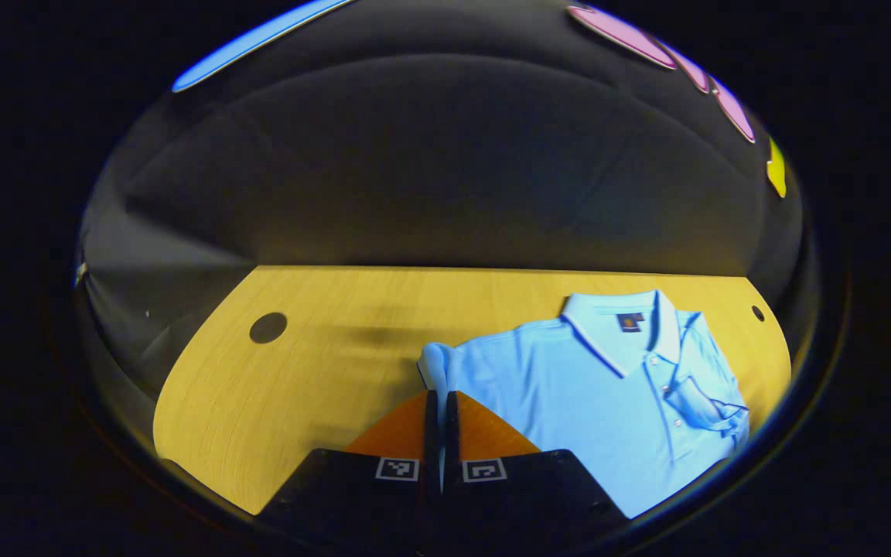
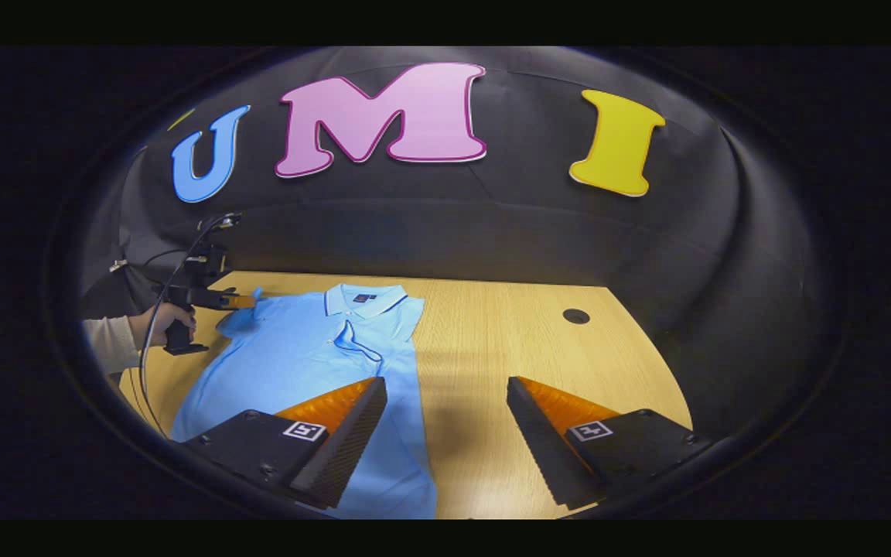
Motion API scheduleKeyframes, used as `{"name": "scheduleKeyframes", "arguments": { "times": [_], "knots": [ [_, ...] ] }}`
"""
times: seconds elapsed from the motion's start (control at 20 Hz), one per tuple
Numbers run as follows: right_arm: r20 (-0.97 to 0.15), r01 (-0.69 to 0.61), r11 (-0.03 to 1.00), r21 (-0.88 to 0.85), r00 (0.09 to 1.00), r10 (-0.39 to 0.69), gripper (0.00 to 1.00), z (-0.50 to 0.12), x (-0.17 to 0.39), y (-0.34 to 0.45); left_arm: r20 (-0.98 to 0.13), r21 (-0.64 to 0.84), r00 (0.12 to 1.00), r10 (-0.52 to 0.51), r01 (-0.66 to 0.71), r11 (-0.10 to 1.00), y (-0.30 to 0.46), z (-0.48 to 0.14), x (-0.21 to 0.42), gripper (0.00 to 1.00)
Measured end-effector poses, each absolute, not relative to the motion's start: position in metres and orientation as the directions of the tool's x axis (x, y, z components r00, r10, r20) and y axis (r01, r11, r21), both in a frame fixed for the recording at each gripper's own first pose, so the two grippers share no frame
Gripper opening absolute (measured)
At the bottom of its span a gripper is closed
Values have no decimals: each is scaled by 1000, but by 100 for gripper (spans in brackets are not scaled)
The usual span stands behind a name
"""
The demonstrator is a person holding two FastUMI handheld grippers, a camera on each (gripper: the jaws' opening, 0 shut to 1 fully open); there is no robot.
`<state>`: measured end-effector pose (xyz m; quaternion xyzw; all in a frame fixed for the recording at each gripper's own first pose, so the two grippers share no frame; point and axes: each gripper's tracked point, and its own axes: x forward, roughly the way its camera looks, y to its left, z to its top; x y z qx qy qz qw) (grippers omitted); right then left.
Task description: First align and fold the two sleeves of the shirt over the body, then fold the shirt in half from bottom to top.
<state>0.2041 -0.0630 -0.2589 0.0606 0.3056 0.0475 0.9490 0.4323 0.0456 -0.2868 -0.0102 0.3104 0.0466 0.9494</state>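
No legible text: the shirt [image 1: 569, 387] bears a small dark neck label [image 1: 630, 321] inside its collar, too small to read, and each gripper carries square black-and-white coded markers [image 1: 397, 469] on its finger bases, patterns rather than words or numbers.

Light blue polo shirt [image 2: 314, 363] lies flat, face up, on the desk [image 2: 507, 340], collar [image 2: 364, 300] toward the far edge, white trim on collar, dark tag inside the neck. One sleeve [image 1: 704, 398] already folded over the chest near the button placket. Other sleeve [image 1: 436, 363] out at the shoulder edge, its cuff looks pinched and slightly lifted, hard to be sure. Hem end runs toward the near desk edge.
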Motion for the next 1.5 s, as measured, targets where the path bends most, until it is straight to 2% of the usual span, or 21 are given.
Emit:
{"name": "scheduleKeyframes", "arguments": {
  "times": [0.3, 0.4, 0.45, 0.5, 0.75, 0.95, 1.25, 1.5],
  "knots": [
    [-578, -49, 986, 162, 805, 135, 98, -261, 188, -65, -556, -152, 819, -140, 65, 986, -74, -255, 421, 6],
    [-582, -46, 985, 165, 802, 135, 96, -263, 179, -66, -552, -222, 808, -207, 97, 970, -101, -253, 412, 11],
    [-585, -44, 985, 167, 800, 135, 96, -266, 175, -67, -541, -253, 807, -237, 112, 961, -113, -250, 408, 21],
    [-589, -45, 984, 171, 797, 138, 96, -268, 171, -67, -528, -266, 812, -247, 117, 957, -117, -247, 404, 21],
    [-607, -48, 983, 177, 781, 148, 96, -277, 148, -62, -477, -283, 846, -238, 108, 953, -111, -232, 365, 94],
    [-630, -33, 983, 181, 764, 142, 96, -286, 121, -55, -456, -279, 867, -203, 78, 957, -89, -218, 308, 96],
    [-671, -19, 979, 201, 726, 151, 96, -298, 69, -34, -463, -166, 879, -113, 39, 985, -47, -207, 208, 96],
    [-709, -7, 982, 191, 690, 143, 98, -313, 25, -22, -520, -115, 852, -59, -1, 993, -21, -225, 120, 97]
  ]
}}
